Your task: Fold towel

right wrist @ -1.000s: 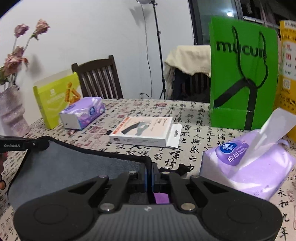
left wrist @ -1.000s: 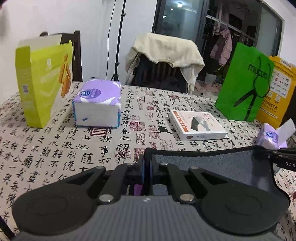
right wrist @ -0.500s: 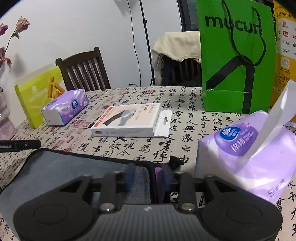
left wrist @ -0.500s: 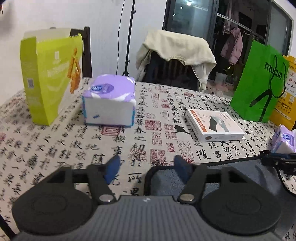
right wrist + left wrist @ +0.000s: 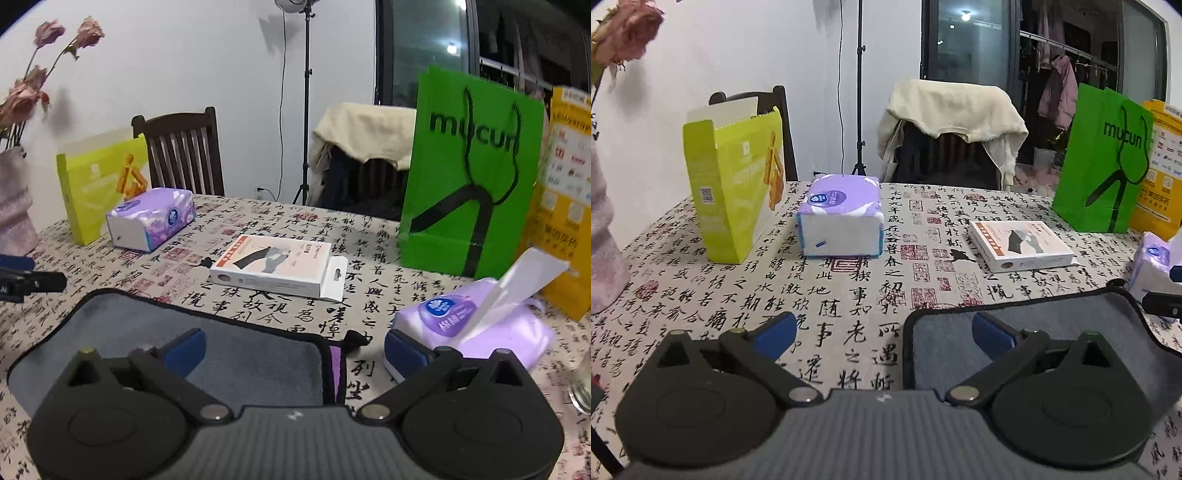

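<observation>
A grey towel [image 5: 1056, 325] with a black hem lies flat on the patterned tablecloth [image 5: 849, 295]; it also shows in the right wrist view [image 5: 155, 328]. My left gripper [image 5: 882, 330] is open over the towel's left corner, one blue pad on each side of the hem. My right gripper [image 5: 293, 347] is open over the towel's right corner, where a purple tag [image 5: 336, 373] shows. Neither holds anything.
A purple tissue pack [image 5: 476, 328] lies right of the towel. A white flat box [image 5: 277, 266], a second tissue pack [image 5: 842, 216], a yellow-green carton [image 5: 735, 184], a green paper bag [image 5: 469, 173] and a yellow bag [image 5: 565, 206] stand behind. A vase [image 5: 14, 199] stands far left.
Both grippers were shut on the towel's corners and held them up; both have opened wide. The towel has dropped and lies flat on the table.
</observation>
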The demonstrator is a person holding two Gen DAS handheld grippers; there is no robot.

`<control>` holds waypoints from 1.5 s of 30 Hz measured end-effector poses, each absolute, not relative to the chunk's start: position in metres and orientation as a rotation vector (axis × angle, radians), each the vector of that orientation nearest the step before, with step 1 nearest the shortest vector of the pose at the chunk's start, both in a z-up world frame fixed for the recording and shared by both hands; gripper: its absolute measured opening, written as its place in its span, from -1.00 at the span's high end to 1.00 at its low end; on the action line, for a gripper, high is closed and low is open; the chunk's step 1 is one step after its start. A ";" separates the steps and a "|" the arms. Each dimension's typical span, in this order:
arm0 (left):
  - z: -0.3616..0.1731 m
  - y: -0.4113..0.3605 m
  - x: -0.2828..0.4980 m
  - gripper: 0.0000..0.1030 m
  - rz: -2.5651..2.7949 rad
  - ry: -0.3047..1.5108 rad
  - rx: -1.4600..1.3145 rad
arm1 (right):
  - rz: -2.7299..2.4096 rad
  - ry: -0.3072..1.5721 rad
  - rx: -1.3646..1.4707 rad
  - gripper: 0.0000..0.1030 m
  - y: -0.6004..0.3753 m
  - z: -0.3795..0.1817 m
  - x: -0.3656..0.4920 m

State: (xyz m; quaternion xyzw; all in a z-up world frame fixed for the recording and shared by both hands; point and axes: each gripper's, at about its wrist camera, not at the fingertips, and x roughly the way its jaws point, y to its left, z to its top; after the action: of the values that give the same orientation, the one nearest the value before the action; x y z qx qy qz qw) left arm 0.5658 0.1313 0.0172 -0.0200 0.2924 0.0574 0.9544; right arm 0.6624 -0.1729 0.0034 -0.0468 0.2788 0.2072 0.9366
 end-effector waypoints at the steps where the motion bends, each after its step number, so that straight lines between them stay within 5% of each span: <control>1: 0.019 0.130 0.561 -1.00 0.117 0.591 -0.040 | 0.428 0.569 -0.085 -1.00 -0.176 0.005 0.658; 45: 0.045 0.091 0.349 -1.00 0.100 0.543 -0.073 | 0.440 0.516 -0.070 -1.00 -0.219 0.026 0.445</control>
State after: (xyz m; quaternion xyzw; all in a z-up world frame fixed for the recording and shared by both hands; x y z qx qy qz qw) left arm 0.3488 0.0908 0.0451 -0.0361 0.2682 0.0491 0.9614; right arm 0.4449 -0.2192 0.0262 -0.0343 0.2533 0.2155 0.9425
